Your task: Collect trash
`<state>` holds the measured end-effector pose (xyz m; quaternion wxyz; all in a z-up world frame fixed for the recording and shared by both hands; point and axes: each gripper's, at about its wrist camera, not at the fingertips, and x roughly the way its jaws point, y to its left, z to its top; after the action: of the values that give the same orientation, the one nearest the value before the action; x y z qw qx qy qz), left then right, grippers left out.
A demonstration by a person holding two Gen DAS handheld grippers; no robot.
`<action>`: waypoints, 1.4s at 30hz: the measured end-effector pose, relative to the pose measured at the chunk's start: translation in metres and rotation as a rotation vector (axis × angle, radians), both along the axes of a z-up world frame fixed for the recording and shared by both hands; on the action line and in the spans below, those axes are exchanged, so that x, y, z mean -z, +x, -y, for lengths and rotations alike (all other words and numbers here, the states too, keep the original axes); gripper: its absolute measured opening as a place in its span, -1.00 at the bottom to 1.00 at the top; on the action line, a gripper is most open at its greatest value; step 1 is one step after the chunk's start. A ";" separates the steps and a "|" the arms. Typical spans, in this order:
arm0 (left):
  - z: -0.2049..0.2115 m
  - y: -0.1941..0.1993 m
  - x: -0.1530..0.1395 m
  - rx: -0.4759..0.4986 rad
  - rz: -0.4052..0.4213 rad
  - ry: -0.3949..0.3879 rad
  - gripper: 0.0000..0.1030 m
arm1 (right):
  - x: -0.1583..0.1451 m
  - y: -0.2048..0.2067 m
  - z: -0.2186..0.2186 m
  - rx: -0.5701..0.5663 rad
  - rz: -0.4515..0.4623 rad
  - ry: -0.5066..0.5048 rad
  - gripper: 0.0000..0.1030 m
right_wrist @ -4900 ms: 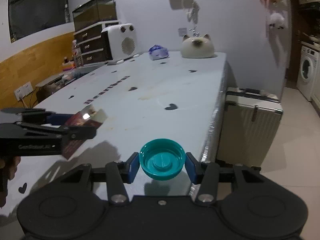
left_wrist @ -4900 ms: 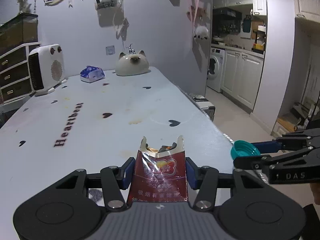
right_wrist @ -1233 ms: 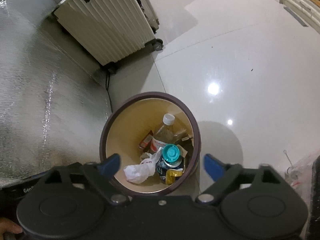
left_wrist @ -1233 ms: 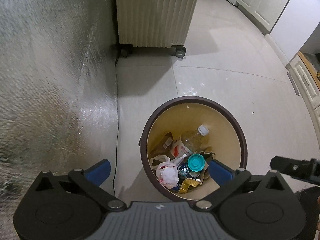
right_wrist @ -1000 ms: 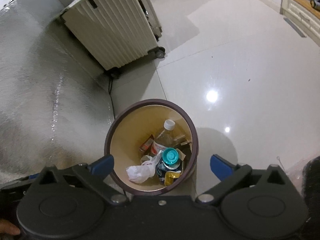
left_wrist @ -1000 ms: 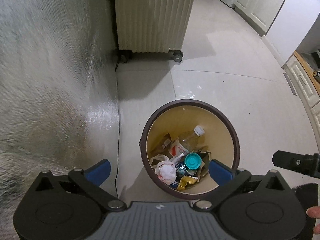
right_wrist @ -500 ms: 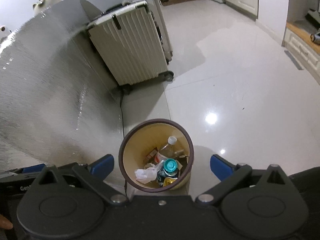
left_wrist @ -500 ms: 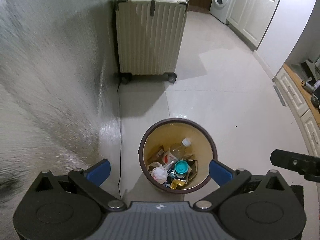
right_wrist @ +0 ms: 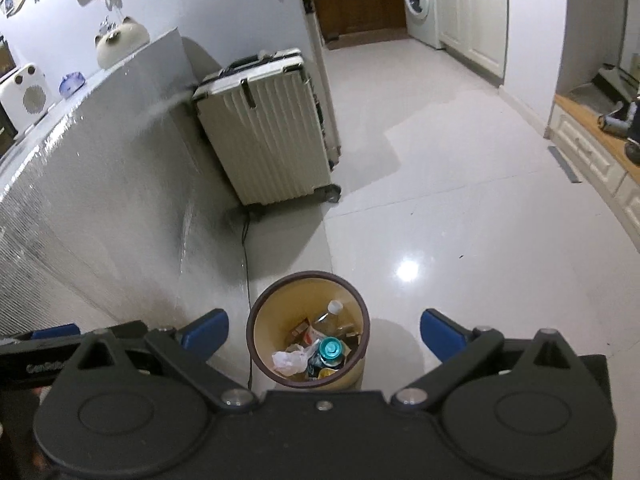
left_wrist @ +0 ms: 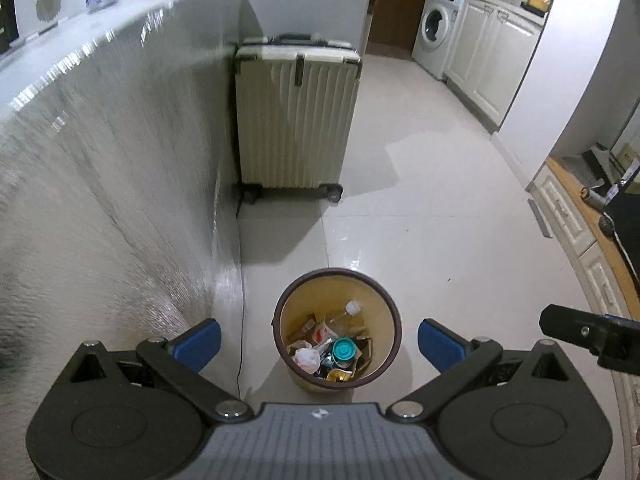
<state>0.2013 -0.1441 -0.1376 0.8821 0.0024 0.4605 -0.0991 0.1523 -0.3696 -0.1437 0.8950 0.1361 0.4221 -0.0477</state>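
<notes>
Left gripper (left_wrist: 319, 339) spread wide, blue pads apart, nothing between them; right gripper (right_wrist: 325, 333) likewise spread wide and empty; both held high above a round bin (left_wrist: 394, 312) with a dark rim and tan inside, standing on the pale tiled floor (left_wrist: 440, 216) just beside the shiny side of the table (left_wrist: 100, 184); inside the bin, a teal cap (left_wrist: 344, 347) lying on top of the heap, next to a crumpled white bag (left_wrist: 307, 358), a clear bottle (left_wrist: 344, 316) with a white top, and a red-and-white wrapper (left_wrist: 320, 334); farther back, a cream suitcase (left_wrist: 296, 120) upright on wheels against the table's end; washing machine (left_wrist: 434, 28) beyond, among white cabinets.
</notes>
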 end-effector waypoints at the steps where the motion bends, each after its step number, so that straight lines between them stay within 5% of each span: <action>1: -0.001 -0.004 -0.006 0.003 0.012 -0.001 1.00 | -0.006 -0.004 0.000 0.004 0.008 -0.002 1.00; 20: -0.062 -0.068 -0.115 0.000 0.171 0.025 1.00 | -0.101 -0.063 -0.035 -0.012 0.114 -0.051 0.99; 42: -0.100 -0.105 -0.124 -0.008 0.143 0.051 1.00 | -0.128 -0.093 -0.090 -0.092 0.077 -0.157 0.99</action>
<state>0.0964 -0.0439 -0.0132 0.9127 0.0300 0.3989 -0.0837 0.0597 -0.2795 -0.0157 0.9198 0.0477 0.3881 -0.0342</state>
